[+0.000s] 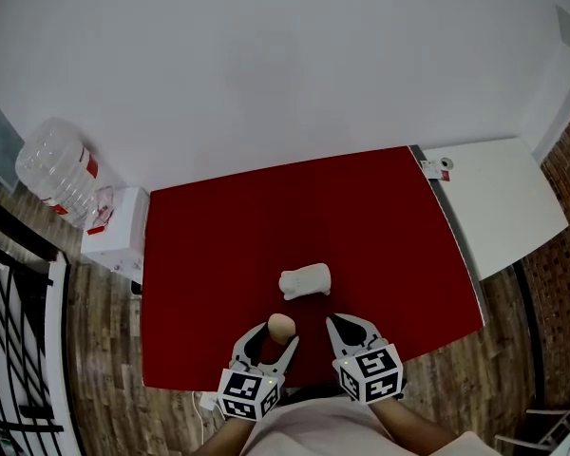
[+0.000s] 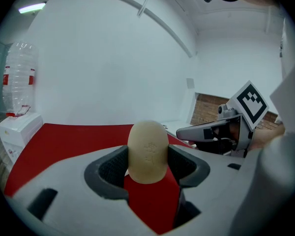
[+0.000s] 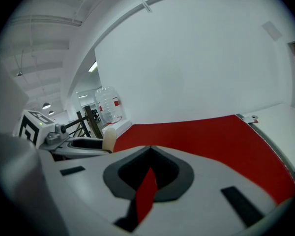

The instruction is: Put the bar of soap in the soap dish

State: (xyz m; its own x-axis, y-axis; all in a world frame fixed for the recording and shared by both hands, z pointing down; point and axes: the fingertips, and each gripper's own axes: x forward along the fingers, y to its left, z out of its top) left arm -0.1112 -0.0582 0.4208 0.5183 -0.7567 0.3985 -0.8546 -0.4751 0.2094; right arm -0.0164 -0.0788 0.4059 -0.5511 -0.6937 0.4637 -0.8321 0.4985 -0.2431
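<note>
A tan oval bar of soap (image 1: 281, 327) (image 2: 147, 151) stands upright between the jaws of my left gripper (image 1: 270, 338) (image 2: 147, 168), which is shut on it near the front edge of the red table (image 1: 218, 245). The white soap dish (image 1: 305, 281) lies on the cloth just beyond the soap and slightly to its right. My right gripper (image 1: 348, 328) (image 3: 150, 149) hovers beside the left one, shut with nothing in it. In the right gripper view the soap (image 3: 109, 137) shows at the left, in the other gripper's tip.
A white table (image 1: 499, 198) adjoins the red one on the right, with a small fitting (image 1: 444, 164) at its corner. To the left a water bottle (image 1: 57, 174) lies by a white box (image 1: 119, 226), and a black railing (image 1: 9, 350) stands on the wooden floor.
</note>
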